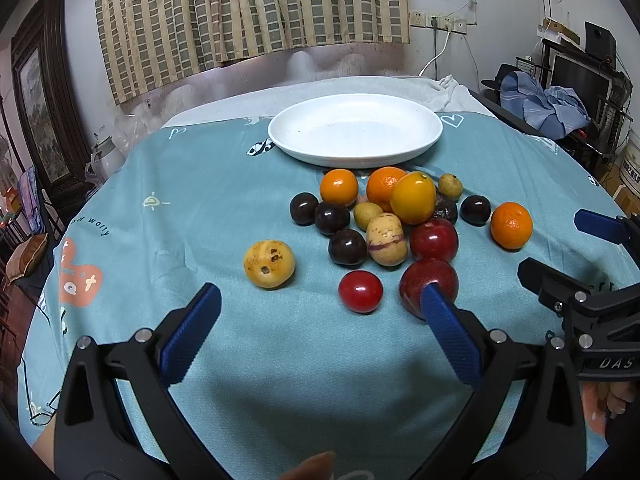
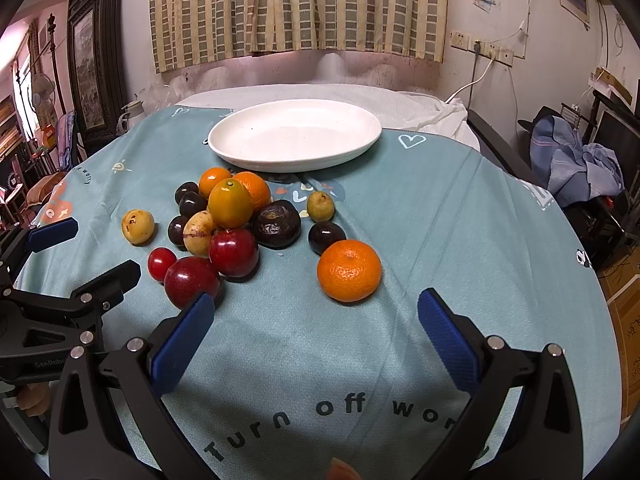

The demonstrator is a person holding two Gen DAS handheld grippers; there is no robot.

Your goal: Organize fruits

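An empty white plate (image 1: 356, 130) stands at the far side of the teal tablecloth; it also shows in the right wrist view (image 2: 294, 134). In front of it lies a pile of fruit: oranges, dark plums, red apples, yellow fruits. My left gripper (image 1: 320, 300) is open and empty, just short of a small red fruit (image 1: 361, 291) and a red apple (image 1: 428, 286). My right gripper (image 2: 316, 308) is open and empty, close behind a lone orange (image 2: 349, 271). A spotted yellow fruit (image 1: 269, 263) lies apart at the left.
The round table's edge drops off at left and right. A white cloth (image 2: 420, 108) lies bunched behind the plate. A chair with blue clothes (image 2: 576, 168) stands at the right, a kettle (image 1: 106, 156) beyond the left edge.
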